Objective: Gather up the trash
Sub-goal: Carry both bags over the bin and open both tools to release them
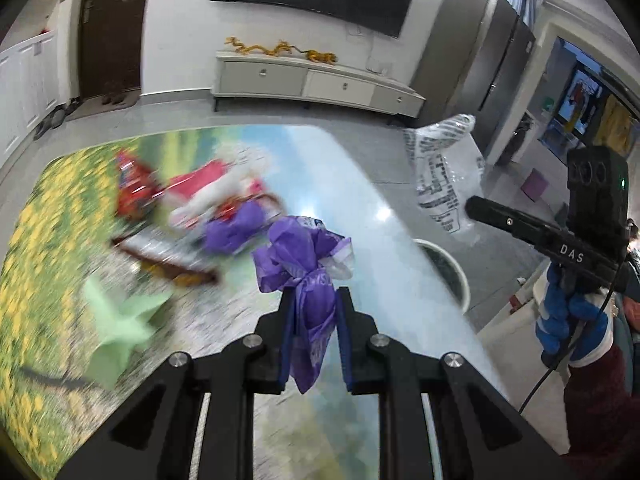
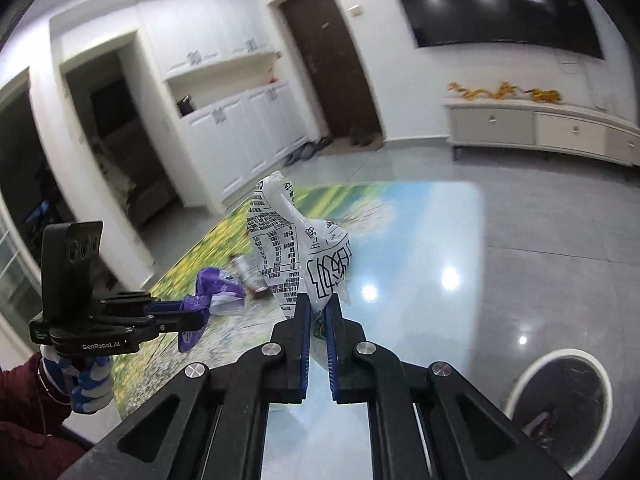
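A: Left wrist view — what do your fingers carry?

B: My left gripper (image 1: 313,294) is clenched on a crumpled purple wrapper (image 1: 306,276), lifted clear above the table (image 1: 384,216), whose top bears a printed meadow scene. Toward the table's far left corner lies a blurred heap of red and white wrappers (image 1: 188,196); a pale green star (image 1: 120,320) sits near the left edge. Beyond the table's right edge my right gripper (image 1: 476,204) holds a clear printed bag (image 1: 444,168), above a white-rimmed bin (image 1: 448,268) on the floor.

A: Right wrist view?

B: My right gripper (image 2: 318,300) is clamped on that clear printed bag (image 2: 296,252), which stands up from the fingers over the table's near right corner. At left, my left gripper (image 2: 192,320) grips the purple wrapper (image 2: 212,292) over the table (image 2: 420,208). A small can (image 2: 246,272) lies on the table behind it. The bin (image 2: 516,392) stands on the floor at lower right, with some litter inside.
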